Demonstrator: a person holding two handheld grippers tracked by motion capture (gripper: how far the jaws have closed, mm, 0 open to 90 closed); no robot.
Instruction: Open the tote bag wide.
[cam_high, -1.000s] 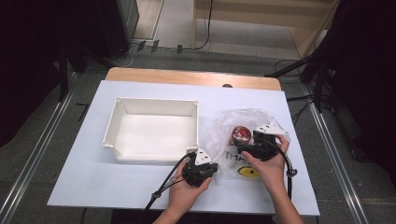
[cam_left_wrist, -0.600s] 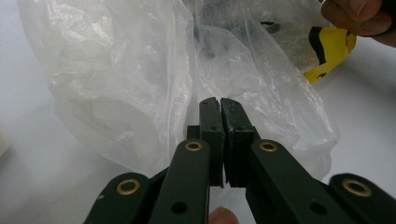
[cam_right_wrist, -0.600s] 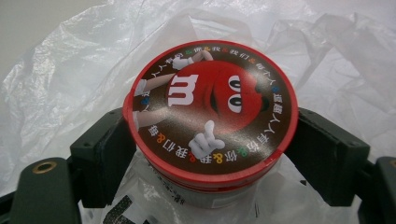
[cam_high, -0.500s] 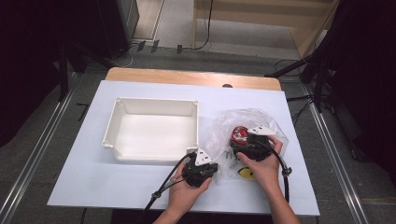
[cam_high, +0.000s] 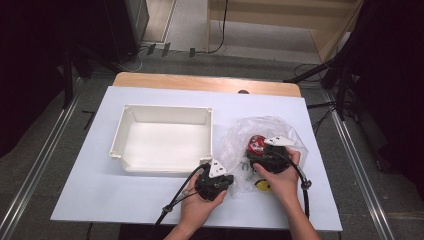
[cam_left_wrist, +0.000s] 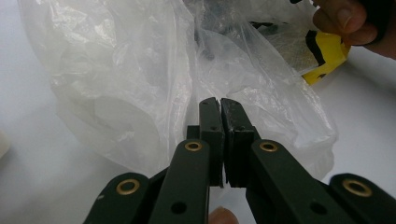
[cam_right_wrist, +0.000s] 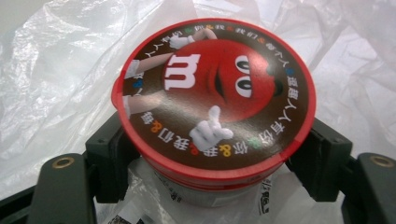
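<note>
A round candy cup with a red lid (cam_right_wrist: 212, 93) sits in a crumpled clear plastic bag (cam_high: 235, 140) at the table's right. My right gripper (cam_right_wrist: 215, 156) has just been closing around the cup, and its pads now sit against the cup's sides under the lid rim. In the high view the right gripper (cam_high: 257, 150) is at the cup (cam_high: 257, 142), pointing away from the person. My left gripper (cam_left_wrist: 219, 100) is shut, pinching a fold of the bag (cam_left_wrist: 140, 84) at its near left edge. In the high view, this left gripper (cam_high: 234, 179) lies just left of the bag.
A white open bin (cam_high: 165, 137) stands left of the bag, with nothing in it. A yellow item (cam_high: 262, 186) lies under the bag's near edge, by the right hand. The white tabletop (cam_high: 125, 200) ends in a wooden strip at the back.
The right gripper has moved a little to the left and up to the cup, and its jaws have narrowed. The left gripper has stayed where it was.
</note>
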